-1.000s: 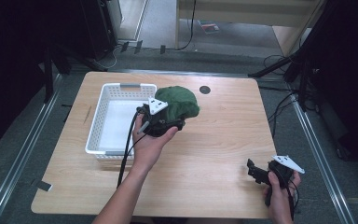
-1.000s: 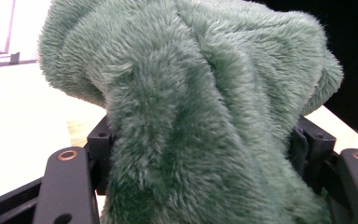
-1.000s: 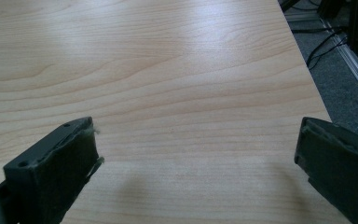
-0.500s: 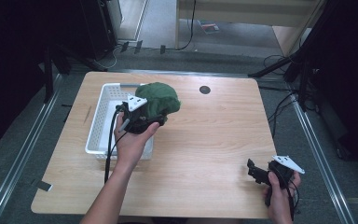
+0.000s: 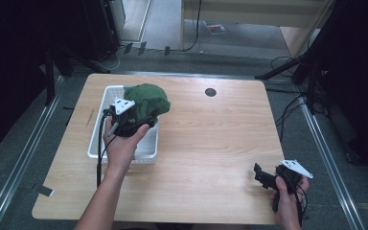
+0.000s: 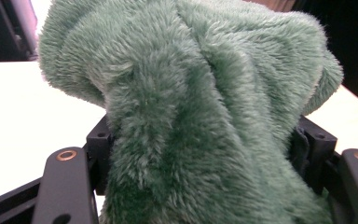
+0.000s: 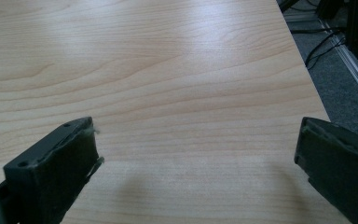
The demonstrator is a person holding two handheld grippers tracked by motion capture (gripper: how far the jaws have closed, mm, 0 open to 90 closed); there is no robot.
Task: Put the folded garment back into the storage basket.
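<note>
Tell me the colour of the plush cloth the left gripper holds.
Green plush cloth, clearest in the left gripper view.

Your left gripper (image 5: 133,116) is clamped on a bunched green plush cloth (image 5: 147,99) and holds it over the far end of the white slatted basket (image 5: 146,152), which sits on the left half of the wooden table (image 5: 211,143). Your right gripper (image 5: 264,178) rests low near the table's near right corner, well apart from the basket, jaws spread over bare wood. A small dark round grommet (image 5: 211,92) sits near the far edge.
</note>
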